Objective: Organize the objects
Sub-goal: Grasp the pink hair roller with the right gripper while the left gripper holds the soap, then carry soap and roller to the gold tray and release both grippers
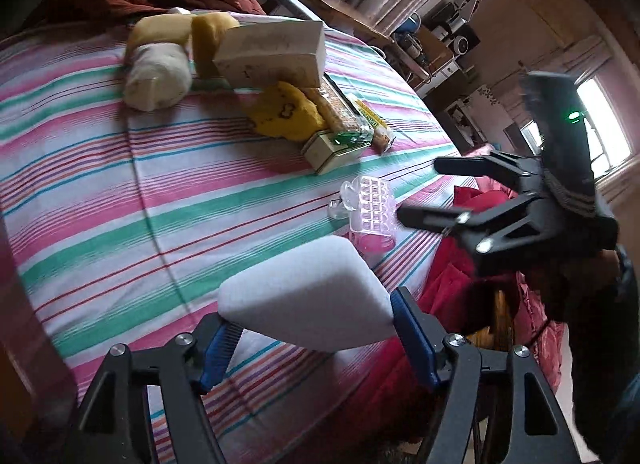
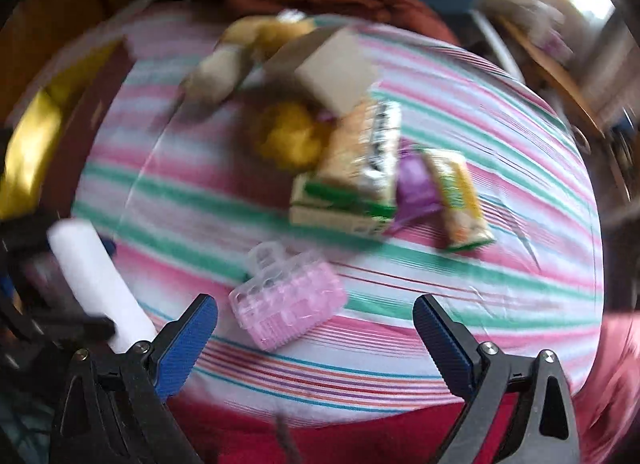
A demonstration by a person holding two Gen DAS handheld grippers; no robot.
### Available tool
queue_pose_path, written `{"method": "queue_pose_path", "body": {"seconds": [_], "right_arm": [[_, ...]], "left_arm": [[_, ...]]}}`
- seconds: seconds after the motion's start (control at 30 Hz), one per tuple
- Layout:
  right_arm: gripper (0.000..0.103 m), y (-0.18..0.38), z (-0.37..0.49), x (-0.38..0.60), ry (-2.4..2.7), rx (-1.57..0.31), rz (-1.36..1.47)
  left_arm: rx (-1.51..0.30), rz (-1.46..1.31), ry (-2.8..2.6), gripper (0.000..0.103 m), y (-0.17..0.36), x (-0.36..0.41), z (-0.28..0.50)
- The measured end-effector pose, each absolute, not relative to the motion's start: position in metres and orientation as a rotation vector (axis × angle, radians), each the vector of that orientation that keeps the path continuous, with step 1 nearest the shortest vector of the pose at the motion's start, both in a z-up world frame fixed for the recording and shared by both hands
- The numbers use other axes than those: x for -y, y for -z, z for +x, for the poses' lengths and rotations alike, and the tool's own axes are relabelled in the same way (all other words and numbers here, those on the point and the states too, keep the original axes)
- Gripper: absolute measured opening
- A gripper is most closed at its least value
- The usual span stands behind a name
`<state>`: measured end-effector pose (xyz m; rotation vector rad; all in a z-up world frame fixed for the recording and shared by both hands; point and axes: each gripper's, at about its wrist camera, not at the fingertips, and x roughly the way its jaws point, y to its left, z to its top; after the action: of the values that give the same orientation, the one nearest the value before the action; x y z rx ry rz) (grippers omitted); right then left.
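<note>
Left gripper (image 1: 316, 338) clamped on white foam block (image 1: 308, 296), both blue pads pressed to its sides, held above striped cloth (image 1: 120, 192). Right gripper (image 2: 316, 338) spread wide, nothing between the pads, poised over pink plastic clip (image 2: 286, 310) lying near the cloth's front edge. Right wrist view motion-blurred: clutter pile at centre hard to resolve. Green-and-white carton (image 1: 334, 148) and grey box (image 1: 272, 52) discernible; labels unreadable. Yellow soft item (image 1: 286, 112) partly hidden beneath the box. Red fabric (image 1: 448, 296) cut off at frame edge.

Daylight pours through a window (image 1: 604, 120) at far right; cluttered wooden shelf (image 1: 340, 10) along the top.
</note>
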<state>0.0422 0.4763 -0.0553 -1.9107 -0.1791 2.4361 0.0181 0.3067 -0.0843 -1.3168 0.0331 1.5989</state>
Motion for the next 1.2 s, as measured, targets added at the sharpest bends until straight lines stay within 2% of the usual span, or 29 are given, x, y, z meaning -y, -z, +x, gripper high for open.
{"method": "queue_pose_path", "body": {"seconds": [0.23, 0.3, 0.33, 0.37, 0.53, 0.77, 1.0, 1.2], "right_arm": [[0.099, 0.075, 0.029, -0.462, -2.334, 0.416, -2.065], [0.085, 0.079, 0.029, -0.461, -2.309, 0.446, -2.098], [0.071, 0.081, 0.03, -0.462, -2.307, 0.447, -2.102], [0.07, 0.082, 0.031, -0.464, -2.304, 0.439, -2.104], [0.07, 0.068, 0.042, -0.474, -2.367, 0.325, -2.023], [0.07, 0.017, 0.054, -0.463, -2.566, 0.178, -1.776], [0.07, -0.008, 0.007, -0.412, -2.752, -0.024, -1.576], [0.07, -0.007, -0.042, -0.341, -2.873, -0.165, -1.597]], "left_arm": [[-0.039, -1.283, -1.629, 0.072, 0.076, -0.297, 0.02], [-0.037, -1.274, -1.633, 0.072, 0.074, -0.295, 0.02], [-0.039, -1.266, -1.638, 0.072, 0.074, -0.294, 0.02], [-0.041, -1.257, -1.641, 0.072, 0.072, -0.293, 0.02], [-0.055, -1.212, -1.667, 0.072, 0.063, -0.285, 0.023], [-0.054, -1.142, -1.79, 0.072, 0.041, -0.259, 0.019], [-0.052, -1.058, -2.089, 0.072, 0.008, -0.202, -0.001], [-0.092, -1.02, -2.408, 0.073, -0.003, -0.136, -0.027]]}}
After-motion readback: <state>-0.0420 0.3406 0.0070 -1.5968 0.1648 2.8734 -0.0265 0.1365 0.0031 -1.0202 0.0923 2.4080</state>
